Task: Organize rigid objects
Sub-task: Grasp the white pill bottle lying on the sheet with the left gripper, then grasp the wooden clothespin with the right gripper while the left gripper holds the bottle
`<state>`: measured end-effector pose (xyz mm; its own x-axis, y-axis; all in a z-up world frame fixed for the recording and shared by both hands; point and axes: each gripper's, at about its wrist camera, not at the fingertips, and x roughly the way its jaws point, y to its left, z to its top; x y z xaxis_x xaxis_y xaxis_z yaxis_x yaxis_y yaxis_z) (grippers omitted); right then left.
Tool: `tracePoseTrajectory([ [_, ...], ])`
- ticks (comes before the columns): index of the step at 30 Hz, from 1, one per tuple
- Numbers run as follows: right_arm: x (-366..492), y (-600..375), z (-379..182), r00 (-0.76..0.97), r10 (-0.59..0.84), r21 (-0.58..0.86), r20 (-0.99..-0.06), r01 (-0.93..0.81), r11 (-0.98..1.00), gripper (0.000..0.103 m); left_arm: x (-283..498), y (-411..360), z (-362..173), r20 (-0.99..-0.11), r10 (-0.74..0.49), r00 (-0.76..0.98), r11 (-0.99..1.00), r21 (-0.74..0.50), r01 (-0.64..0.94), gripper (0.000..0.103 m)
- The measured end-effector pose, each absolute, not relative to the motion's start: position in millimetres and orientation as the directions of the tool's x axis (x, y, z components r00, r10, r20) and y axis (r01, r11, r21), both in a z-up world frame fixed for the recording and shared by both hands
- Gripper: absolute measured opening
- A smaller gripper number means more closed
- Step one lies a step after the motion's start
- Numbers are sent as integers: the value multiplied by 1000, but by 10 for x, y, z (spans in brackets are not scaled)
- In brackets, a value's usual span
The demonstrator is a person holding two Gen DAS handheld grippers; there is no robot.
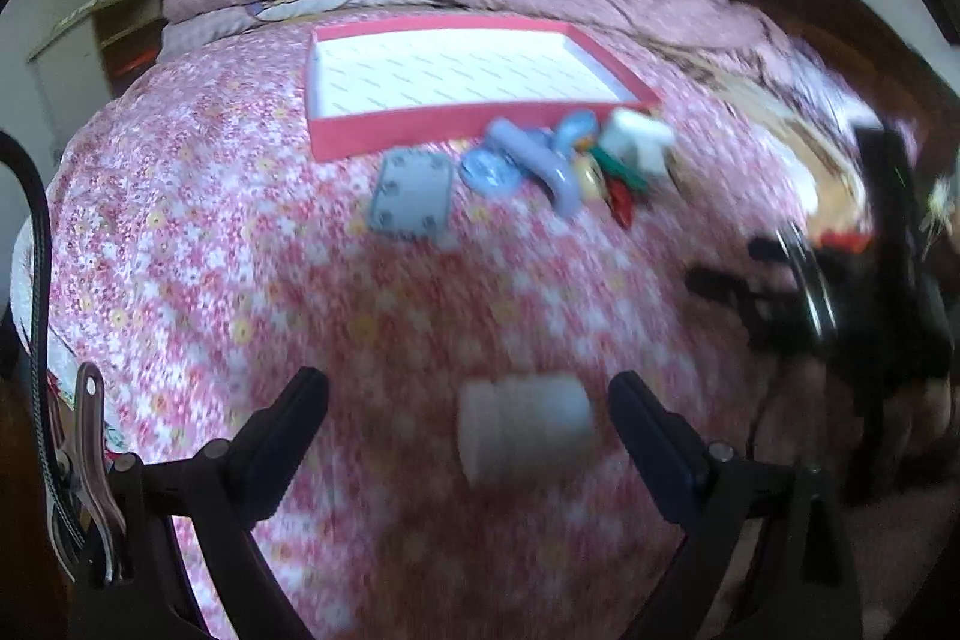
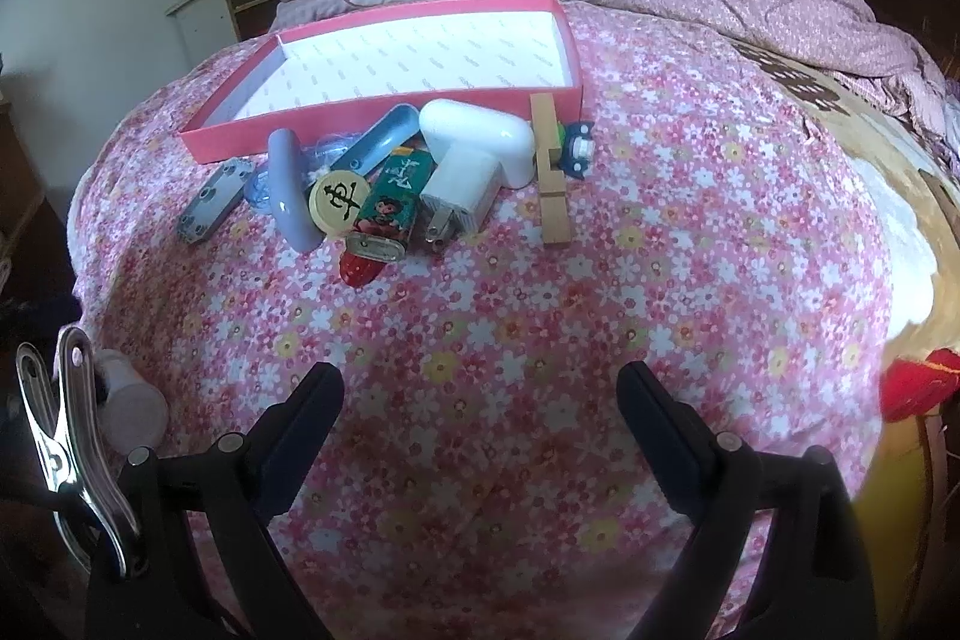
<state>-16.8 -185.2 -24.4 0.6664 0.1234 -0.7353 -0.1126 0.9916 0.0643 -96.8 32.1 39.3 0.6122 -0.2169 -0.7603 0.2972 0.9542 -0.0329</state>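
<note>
Hovering over bed (image 2: 540,316), both jaws spread, nothing gripped. White bottle (image 1: 525,421) lying between left gripper (image 1: 468,394) fingers, likely first pick. Clutter heaped against near wall of pink tray (image 2: 384,112); tray empty, ready for sorting. Right gripper (image 2: 480,388) idle.

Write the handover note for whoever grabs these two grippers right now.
Left gripper: open, a small white plastic cylinder lying on the flowered bedspread between its fingers, not gripped.
Right gripper: open, empty, over bare bedspread.
Pink-walled cardboard tray with white lining: nothing in it.
Piled in front of it: white plug adapter, wooden clothespin, green picture tin, round game piece, lavender curved tube, grey metal plate.
Done: nothing sorted. Left: everything.
</note>
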Motion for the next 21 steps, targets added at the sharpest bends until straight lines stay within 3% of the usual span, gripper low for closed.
tracePoseTrajectory([
  [2,-156,-1854,-250,663,127,67,-738,-115,991,95,-1054,286,364,-759,-246,603,939,-32,343,93],
  [4,-156,-1853,-254,660,127,69,-740,-112,991,95,-1087,216,290,-775,-276,568,921,-45,387,78],
  [6,-163,-1856,-250,662,122,67,-739,-108,992,95,-1058,121,184,-811,-282,513,905,-48,422,53],
  [16,-202,-1909,-240,660,124,67,-741,-111,992,95,-979,20,65,-822,-289,490,884,-33,466,52],
  [21,-233,-1929,-254,657,121,63,-744,-111,992,95,-915,-10,28,-813,-289,505,881,-20,472,59],
])
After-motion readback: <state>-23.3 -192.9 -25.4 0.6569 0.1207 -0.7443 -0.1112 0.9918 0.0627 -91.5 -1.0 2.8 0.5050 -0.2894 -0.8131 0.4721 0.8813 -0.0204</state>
